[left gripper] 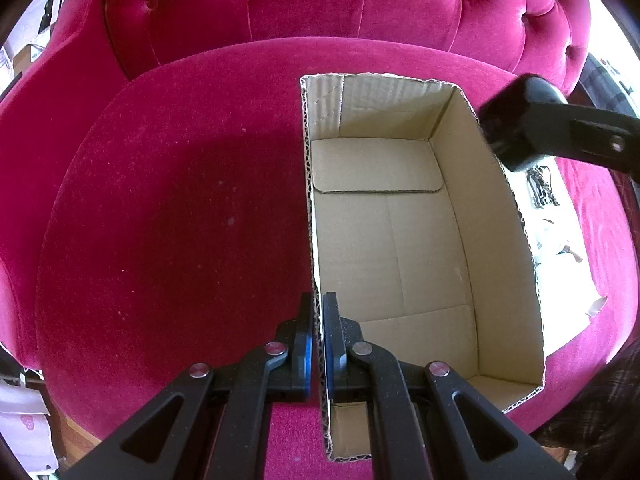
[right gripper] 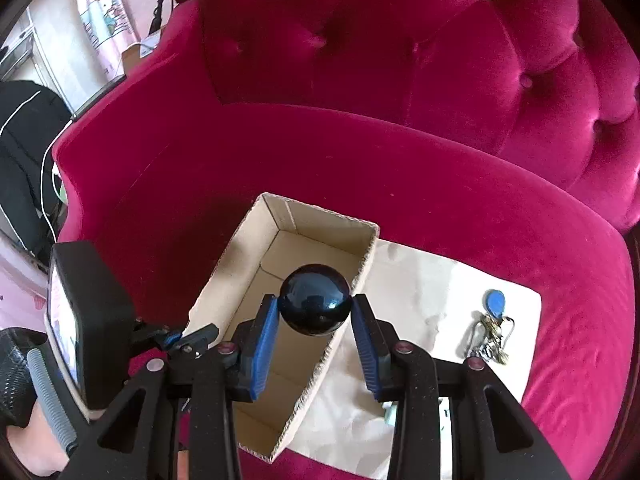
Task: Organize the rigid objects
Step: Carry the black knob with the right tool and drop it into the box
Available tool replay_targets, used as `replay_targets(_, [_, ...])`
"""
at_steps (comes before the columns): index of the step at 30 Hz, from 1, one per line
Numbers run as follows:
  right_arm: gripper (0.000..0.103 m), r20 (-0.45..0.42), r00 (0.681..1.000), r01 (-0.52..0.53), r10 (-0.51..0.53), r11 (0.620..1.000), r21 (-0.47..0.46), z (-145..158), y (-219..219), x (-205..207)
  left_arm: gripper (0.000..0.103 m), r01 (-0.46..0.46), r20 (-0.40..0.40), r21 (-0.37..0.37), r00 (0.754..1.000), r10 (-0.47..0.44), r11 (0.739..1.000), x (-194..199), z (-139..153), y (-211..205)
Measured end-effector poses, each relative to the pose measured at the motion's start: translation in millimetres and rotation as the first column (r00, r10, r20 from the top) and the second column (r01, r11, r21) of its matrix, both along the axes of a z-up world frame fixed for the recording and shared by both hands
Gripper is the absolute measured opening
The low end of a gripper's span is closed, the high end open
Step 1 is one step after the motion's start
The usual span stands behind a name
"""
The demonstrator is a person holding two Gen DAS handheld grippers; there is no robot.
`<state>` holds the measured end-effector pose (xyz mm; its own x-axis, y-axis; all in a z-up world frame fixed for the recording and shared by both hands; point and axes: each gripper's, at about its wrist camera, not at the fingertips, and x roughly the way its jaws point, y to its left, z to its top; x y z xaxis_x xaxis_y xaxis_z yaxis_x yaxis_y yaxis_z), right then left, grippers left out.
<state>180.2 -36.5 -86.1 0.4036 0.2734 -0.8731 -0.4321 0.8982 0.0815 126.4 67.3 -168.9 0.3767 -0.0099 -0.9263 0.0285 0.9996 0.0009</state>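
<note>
An open cardboard box stands on the red velvet seat, with nothing inside it. My left gripper is shut on the box's left wall near its front corner. In the right wrist view, a glossy black ball is held between blue pads, with my right gripper shut on it. The ball hangs over the box, just inside its right wall. The right gripper's black body shows in the left wrist view above the box's far right corner.
A white sheet lies on the seat right of the box, with a bunch of keys and a blue fob on it. The tufted backrest rises behind. The left gripper's body sits at the box's left.
</note>
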Motion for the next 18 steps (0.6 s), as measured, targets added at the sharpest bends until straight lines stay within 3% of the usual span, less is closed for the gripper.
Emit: replay_targets(18, [0.040,-0.037,0.997,-0.062,0.063,0.998,0.024,-23,14,15,0.004,-0.003,-0.001,-0.006,1.000,0.003,1.000,1,0,2])
